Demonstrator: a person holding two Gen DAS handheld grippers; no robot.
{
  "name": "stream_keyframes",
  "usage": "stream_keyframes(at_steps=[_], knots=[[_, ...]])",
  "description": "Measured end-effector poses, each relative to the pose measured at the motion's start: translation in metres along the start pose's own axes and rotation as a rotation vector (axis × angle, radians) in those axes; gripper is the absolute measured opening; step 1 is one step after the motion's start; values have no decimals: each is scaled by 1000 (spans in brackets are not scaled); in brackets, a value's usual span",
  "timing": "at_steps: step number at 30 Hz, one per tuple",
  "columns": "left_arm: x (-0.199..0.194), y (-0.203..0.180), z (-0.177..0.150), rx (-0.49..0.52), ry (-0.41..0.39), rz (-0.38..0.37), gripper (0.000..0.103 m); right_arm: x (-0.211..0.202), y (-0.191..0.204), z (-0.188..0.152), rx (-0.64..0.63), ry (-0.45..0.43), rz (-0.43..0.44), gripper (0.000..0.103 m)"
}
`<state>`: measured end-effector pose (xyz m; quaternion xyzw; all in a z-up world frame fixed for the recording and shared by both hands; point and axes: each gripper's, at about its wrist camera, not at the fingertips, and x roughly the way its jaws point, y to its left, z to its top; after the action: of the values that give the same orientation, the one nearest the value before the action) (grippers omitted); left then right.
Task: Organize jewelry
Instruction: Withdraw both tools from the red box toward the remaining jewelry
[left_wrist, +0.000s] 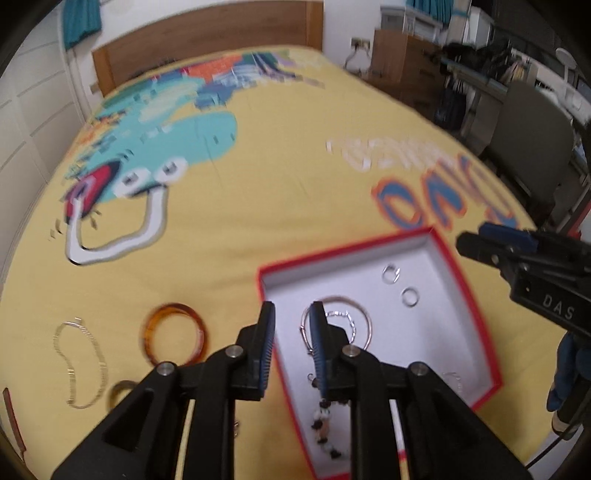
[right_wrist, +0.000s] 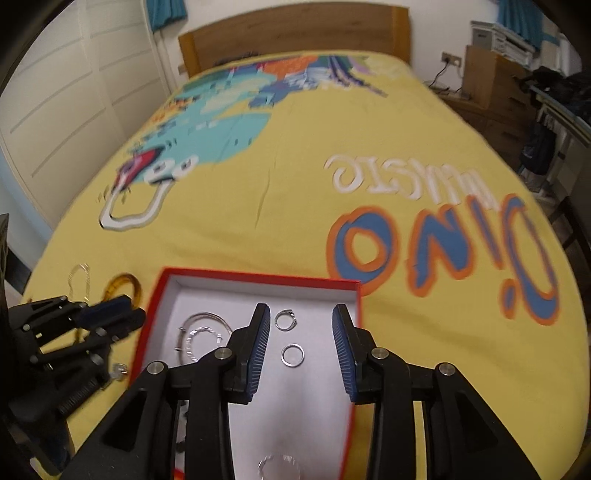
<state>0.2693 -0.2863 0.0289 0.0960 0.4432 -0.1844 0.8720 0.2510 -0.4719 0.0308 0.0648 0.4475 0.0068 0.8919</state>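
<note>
- Hovering over the left edge of the red-rimmed box, the left tongs stand partly open with nothing between the blue pads; one finger is over the yellow bedspread, the other over the box's white floor.
- The right tongs hang above the same box, spread wide and holding nothing; between the fingers, lower down, lie two small silver rings.
- One ring has an angular shape on one side, the other ring is a plain round band, and they lie near each other but apart.
- In the box's left part rests a large thin silver hoop with a sparkly silver chain inside its curve.
- In the left wrist view a beaded black-and-white piece lies in the box near its close end, partly hidden by the tongs.
- A further clear, glittery piece sits at the near end of the box; it is too blurred to name.
- Outside the box, on the bedspread to its left, lie an amber bangle, a pale gold chain laid in a loop, and a gold-toned ring close to the left tongs' body.
- The bed's wooden headboard stands at the far end.
</note>
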Motion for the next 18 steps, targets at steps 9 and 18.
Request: stream_keyframes(at_steps=[9,18], knots=[[-86,33,-37,-27,-34,64,18,-92,30,-26,9,-116,24,51],[-158,78,-97,-107,-91,137,29,-147,68,-79,-39,-150,59,51]])
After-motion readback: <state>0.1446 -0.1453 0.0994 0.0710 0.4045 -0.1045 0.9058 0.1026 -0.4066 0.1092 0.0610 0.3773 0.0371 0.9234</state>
